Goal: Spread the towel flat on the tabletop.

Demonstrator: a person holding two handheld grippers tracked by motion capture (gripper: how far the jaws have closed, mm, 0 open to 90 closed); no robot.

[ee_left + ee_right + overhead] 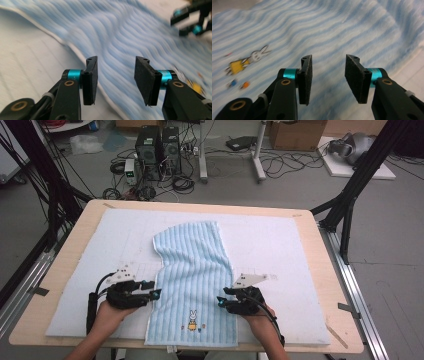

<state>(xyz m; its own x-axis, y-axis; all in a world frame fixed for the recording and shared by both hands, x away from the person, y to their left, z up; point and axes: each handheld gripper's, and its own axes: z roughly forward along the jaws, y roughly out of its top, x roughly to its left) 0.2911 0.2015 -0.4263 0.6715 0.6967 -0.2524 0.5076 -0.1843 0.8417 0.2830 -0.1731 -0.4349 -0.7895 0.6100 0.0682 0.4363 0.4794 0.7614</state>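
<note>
In the high view, the surface [65, 270] was a light wooden board with a white padded mat [280, 250] spread over most of it. A blue striped towel [192, 270] lay on the mat near the middle, running from the near edge toward the far side, where its upper part was narrower and looked folded. A small rabbit picture [192, 320] was printed close to its near end. The left gripper [153, 293] was just beside the left edge of the towel, and the right gripper [220, 301] was at its right edge. Behind the surface, the grey floor carried two computer towers [157, 147], many loose cables [180, 182] and a cardboard box [297, 134]. Black frame legs [350, 195] stood at both sides.

In the left gripper view, the fingers [90, 78] stood apart with nothing between them, above the white-hemmed edge of the towel [130, 32]. The other gripper [190, 20] was seen farther off at the top right.

In the right gripper view, the fingers [306, 77] were also apart and held nothing. The towel [324, 27] lay under them, the rabbit picture [249, 60] to the left.
</note>
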